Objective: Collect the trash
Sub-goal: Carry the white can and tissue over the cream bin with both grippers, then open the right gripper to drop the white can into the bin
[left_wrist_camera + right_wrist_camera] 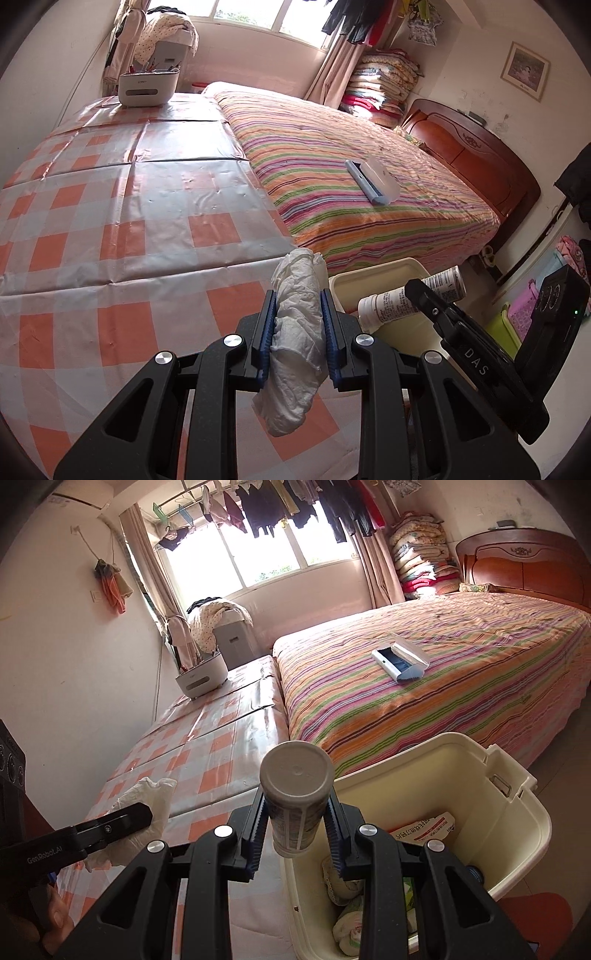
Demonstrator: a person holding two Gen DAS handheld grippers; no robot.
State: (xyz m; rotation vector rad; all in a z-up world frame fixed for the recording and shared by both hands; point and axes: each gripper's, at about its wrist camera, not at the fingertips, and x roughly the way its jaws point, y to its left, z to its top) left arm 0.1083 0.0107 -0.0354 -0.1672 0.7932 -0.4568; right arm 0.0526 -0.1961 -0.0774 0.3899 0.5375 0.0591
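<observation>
A bedroom, checkered table (110, 229) left. The left gripper (297, 332) pinches a soft, light crumpled tissue (295, 332) mid-wad; the right gripper (295, 823) clamps a stiff, slippery bottle (295, 794) over the near bin (524, 812).

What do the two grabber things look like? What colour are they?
Both are black plastic frames with triangular cut-outs and round silver bolts. The left gripper and right gripper each have two blue ridged fingers. White letters mark their sides: "DAS" on the right one, "Gen.Robot.AI" on the left.
</observation>
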